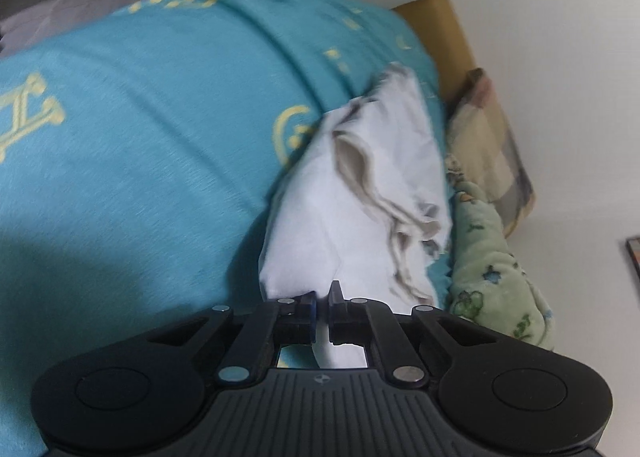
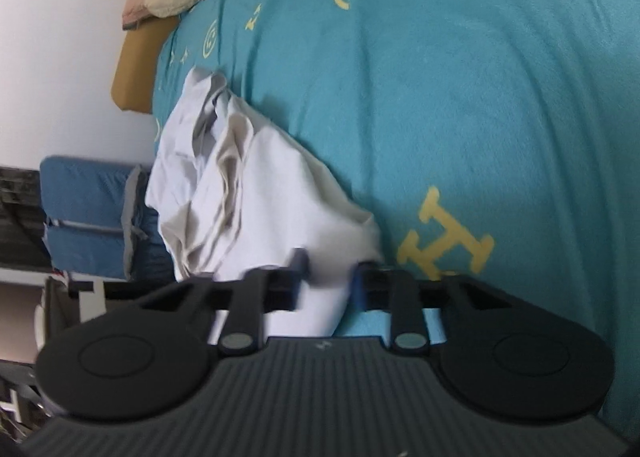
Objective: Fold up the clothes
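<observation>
— While looking along the left gripper (image 1: 322, 311) in the left wrist view: showing the fingers nearly together, with white cloth passing between and under them; pinching a corner of the white garment (image 1: 360, 193), seemingly, though not settling whether the cloth is truly clamped.

— And lying which way?

— Stretching straight ahead of the fingertips, long axis running away and slightly right; resting on the teal bedspread (image 1: 152, 105), close beside the green plush blanket (image 1: 496, 257) and the checked pillow (image 1: 492, 145) at the bed's edge.

— Turning to the right wrist view?

— Showing the right gripper (image 2: 328, 277) with fingers apart and blurred; straddling a near corner of the same garment (image 2: 256, 185), cloth filling the gap but not visibly squeezed; bunching away ahead and to the left, crumpled rather than flat, near the bed's edge by the blue cushion (image 2: 88, 213).

— Nearer hand?

— Both sitting at the garment's near end, neither clearly closer.

— Any writing?

— Reading only large yellow H shapes (image 2: 444, 237) and round emblems woven into the bedspread; finding no legible label on the garment.
</observation>
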`<action>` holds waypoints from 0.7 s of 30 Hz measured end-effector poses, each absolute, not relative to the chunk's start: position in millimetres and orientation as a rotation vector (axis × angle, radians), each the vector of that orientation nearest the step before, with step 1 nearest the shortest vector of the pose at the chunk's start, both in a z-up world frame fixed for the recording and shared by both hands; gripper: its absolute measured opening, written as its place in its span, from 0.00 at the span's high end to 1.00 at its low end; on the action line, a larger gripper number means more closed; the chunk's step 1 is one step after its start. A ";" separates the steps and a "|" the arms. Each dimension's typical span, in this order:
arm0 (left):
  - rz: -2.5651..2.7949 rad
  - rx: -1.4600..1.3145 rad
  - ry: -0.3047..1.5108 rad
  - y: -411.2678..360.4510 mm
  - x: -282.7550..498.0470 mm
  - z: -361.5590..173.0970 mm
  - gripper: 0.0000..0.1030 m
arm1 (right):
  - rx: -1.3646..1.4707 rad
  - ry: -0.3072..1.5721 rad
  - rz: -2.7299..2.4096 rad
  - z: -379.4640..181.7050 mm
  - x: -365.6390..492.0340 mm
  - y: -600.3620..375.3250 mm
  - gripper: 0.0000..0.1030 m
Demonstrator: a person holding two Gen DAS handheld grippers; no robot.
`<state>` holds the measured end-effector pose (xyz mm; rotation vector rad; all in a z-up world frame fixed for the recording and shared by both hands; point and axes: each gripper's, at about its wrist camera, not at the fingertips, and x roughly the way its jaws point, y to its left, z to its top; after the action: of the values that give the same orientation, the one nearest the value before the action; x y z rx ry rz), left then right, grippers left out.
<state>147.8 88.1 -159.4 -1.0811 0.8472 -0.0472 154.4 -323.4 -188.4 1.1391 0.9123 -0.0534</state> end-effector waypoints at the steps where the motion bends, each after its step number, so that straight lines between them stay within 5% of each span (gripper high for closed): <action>1: -0.062 -1.054 0.818 85.7 146.7 -151.7 0.95 | 1.115 0.896 -0.042 -183.4 154.7 -322.4 0.89; 11: -0.172 -0.978 0.498 83.9 80.2 -73.8 0.96 | 0.974 0.615 0.151 -99.3 110.0 -318.2 0.93; 21: -0.217 -0.891 0.450 65.6 -43.3 -31.4 0.96 | 0.899 0.449 0.170 -71.0 -3.1 -326.3 0.93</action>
<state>-43.3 65.6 -31.4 -0.8912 0.4496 -0.2170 -3.1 -326.3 -71.0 0.8993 0.4491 0.1704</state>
